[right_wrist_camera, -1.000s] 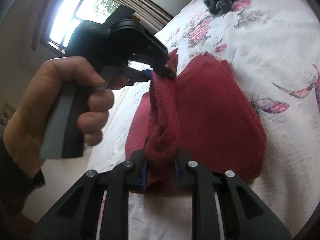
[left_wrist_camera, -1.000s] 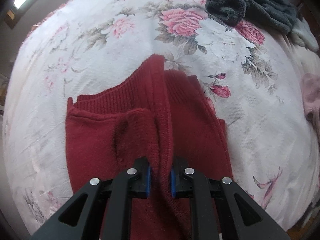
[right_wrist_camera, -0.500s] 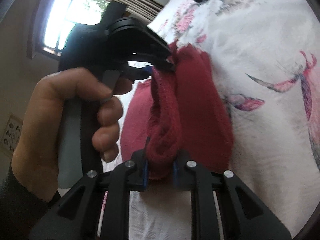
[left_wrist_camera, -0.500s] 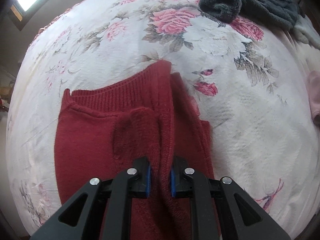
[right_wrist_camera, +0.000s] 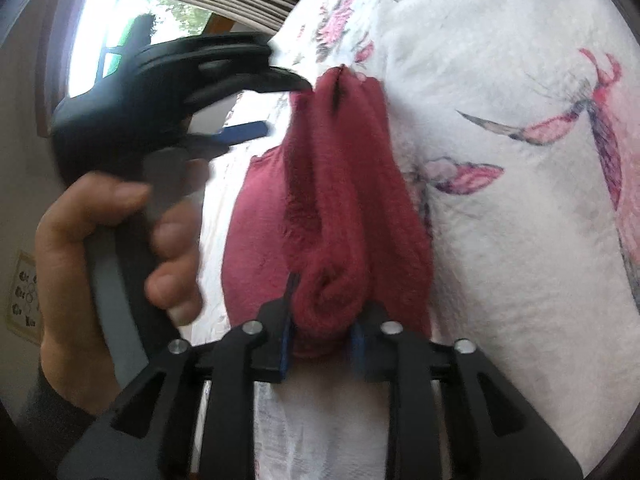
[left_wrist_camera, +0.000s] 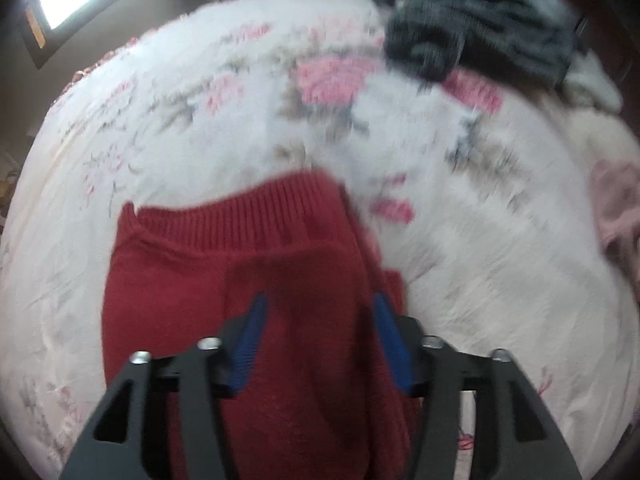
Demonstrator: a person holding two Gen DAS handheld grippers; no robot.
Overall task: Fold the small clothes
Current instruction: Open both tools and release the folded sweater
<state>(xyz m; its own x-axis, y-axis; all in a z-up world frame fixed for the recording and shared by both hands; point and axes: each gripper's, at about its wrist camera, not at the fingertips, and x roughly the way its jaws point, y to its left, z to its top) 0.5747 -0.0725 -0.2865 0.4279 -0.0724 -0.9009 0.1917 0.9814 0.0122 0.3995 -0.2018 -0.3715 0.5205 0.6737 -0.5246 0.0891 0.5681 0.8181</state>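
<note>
Across the whole of both views we see a bed covered by a white floral bedspread (left_wrist_camera: 460, 240), printed with pink roses and grey-green leaves; the left wrist view is blurred, so the finer print is hard to read. On it lies the red knit garment (left_wrist_camera: 224, 280), our task piece, spread toward the near side of the bed with its ribbed band (left_wrist_camera: 256, 220) facing away from us. In the right wrist view the same garment (right_wrist_camera: 352, 184) is gathered into a thick lengthwise roll that rises off the bedspread (right_wrist_camera: 500, 80). Well apart from it, at the far edge of the bed, we see a heap of dark grey fuzzy clothing (left_wrist_camera: 480, 36), with something pale and fluffy (left_wrist_camera: 592, 84) just beside it and a pink cloth (left_wrist_camera: 616, 208) at the right edge.

Our left gripper (left_wrist_camera: 320, 320) hangs over the garment with its blue-padded fingers (left_wrist_camera: 252, 344) spread wide and nothing between them. In the right wrist view we see that gripper (right_wrist_camera: 280, 100) from the side, held by a hand (right_wrist_camera: 108, 272) around its handle, its tips just beside the far end of the roll. Our right gripper (right_wrist_camera: 322, 320) has its fingers (right_wrist_camera: 285, 340) pinching the near end of the rolled red knit, which bulges between the pads
</note>
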